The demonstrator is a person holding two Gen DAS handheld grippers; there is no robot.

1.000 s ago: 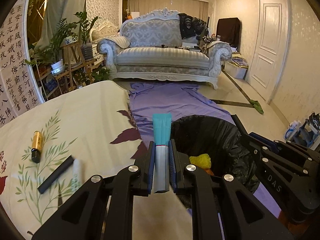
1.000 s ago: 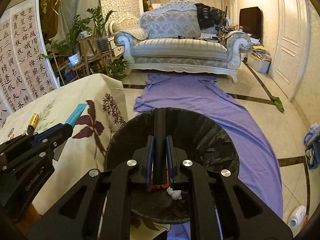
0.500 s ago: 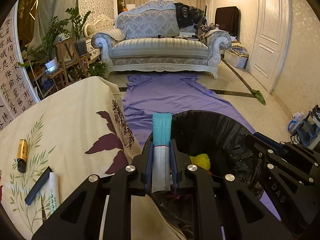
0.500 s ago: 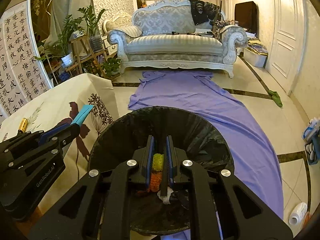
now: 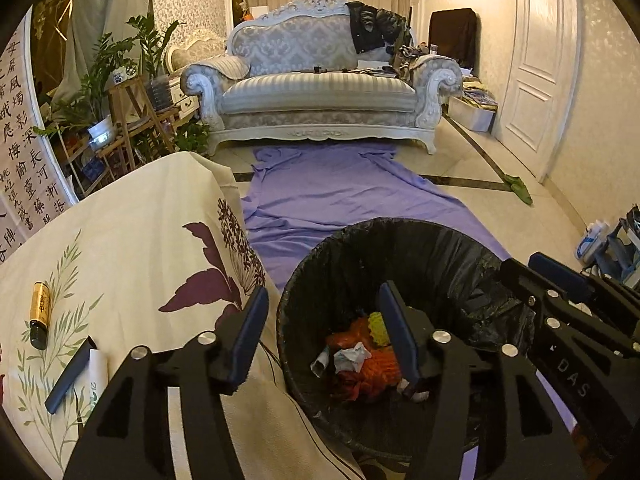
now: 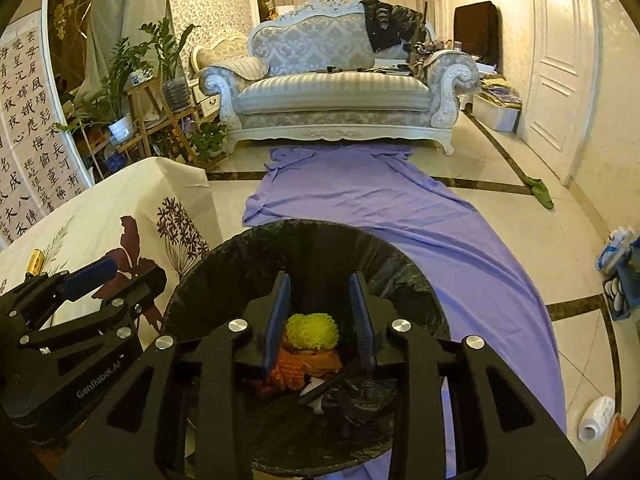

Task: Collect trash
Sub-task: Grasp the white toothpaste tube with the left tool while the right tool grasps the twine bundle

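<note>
The black-bagged trash bin [image 5: 436, 260] stands beside the table, holding orange and yellow netting and crumpled paper. My left gripper [image 5: 323, 298] hangs over the bin's left rim, its jaws opening with nothing between them. A small teal-and-white pack [image 5: 320, 365] lies on the trash below. My right gripper [image 6: 320, 298] is over the middle of the bin [image 6: 320, 248], jaws opening and empty, above the yellow netting [image 6: 312, 330]. A black stick [image 6: 332, 384] lies in the bin beneath it. On the table remain a gold-and-black cylinder [image 5: 40, 314], a black bar [image 5: 68, 374] and a white tube [image 5: 97, 376].
The table [image 5: 132, 248] wears a cream cloth with leaf prints, left of the bin. A purple sheet [image 5: 340, 196] runs across the floor to a sofa [image 5: 316, 92]. Plants on a stand [image 5: 120, 112] sit at the left. A white bottle [image 6: 596, 418] lies on the floor at right.
Both grippers opened. The teal-and-white pack dropped out of the left jaws and the black stick out of the right jaws; both now lie in the bin.
</note>
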